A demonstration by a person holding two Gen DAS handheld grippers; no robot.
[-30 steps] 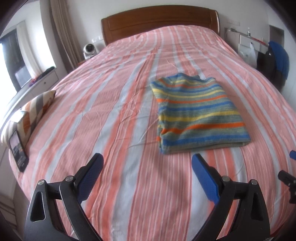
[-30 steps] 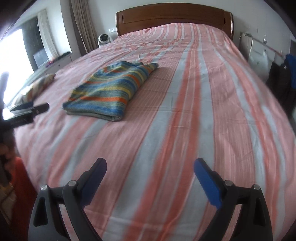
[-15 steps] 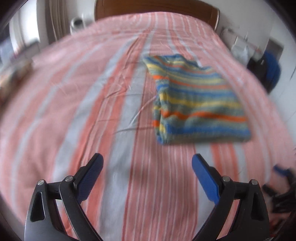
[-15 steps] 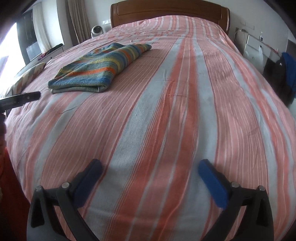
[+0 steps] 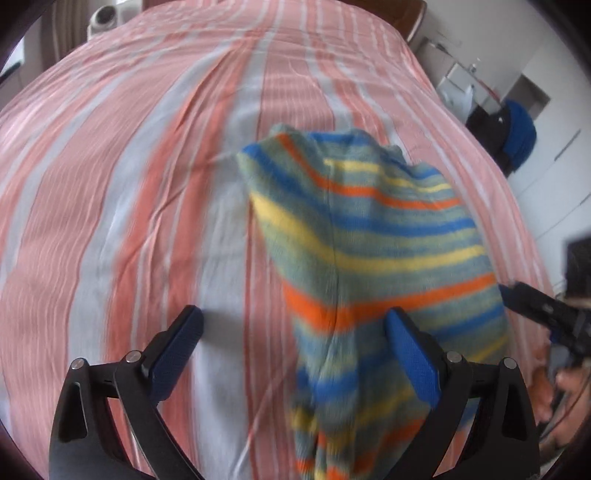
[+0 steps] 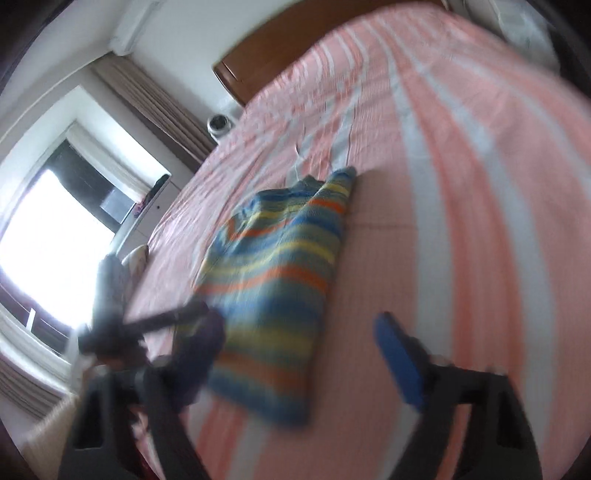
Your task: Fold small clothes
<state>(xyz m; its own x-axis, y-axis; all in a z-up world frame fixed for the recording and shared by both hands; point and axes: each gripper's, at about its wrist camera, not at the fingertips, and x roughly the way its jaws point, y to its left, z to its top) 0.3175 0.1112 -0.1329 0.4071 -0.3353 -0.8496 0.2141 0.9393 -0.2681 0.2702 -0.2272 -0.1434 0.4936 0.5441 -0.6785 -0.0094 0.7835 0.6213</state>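
A folded knit sweater (image 5: pixel 369 236) with blue, yellow, orange and green stripes lies on the pink-and-white striped bed (image 5: pixel 110 184). My left gripper (image 5: pixel 295 332) is open just above the sweater's near left corner, and its right finger (image 5: pixel 410 354) overlaps the knit in the view. In the blurred, tilted right wrist view the sweater (image 6: pixel 277 277) fills the middle. My right gripper (image 6: pixel 299 350) hangs over the sweater's near edge with its jaws closing; the edge lies between them and the pads do not press it. Each gripper shows at the other view's edge: the right gripper (image 5: pixel 535 306), the left gripper (image 6: pixel 147 325).
A wooden headboard (image 6: pixel 295 48) closes the bed's far end, with a small white camera (image 5: pixel 105 16) beside it. Dark and blue clothes (image 5: pixel 517 136) hang right of the bed. A bright window (image 6: pixel 55 229) and curtains (image 6: pixel 155 107) stand on the left side.
Both grippers have come in close to the sweater and tipped downward. The right wrist view has rolled and blurred, and its jaws have narrowed. The sweater has not moved.
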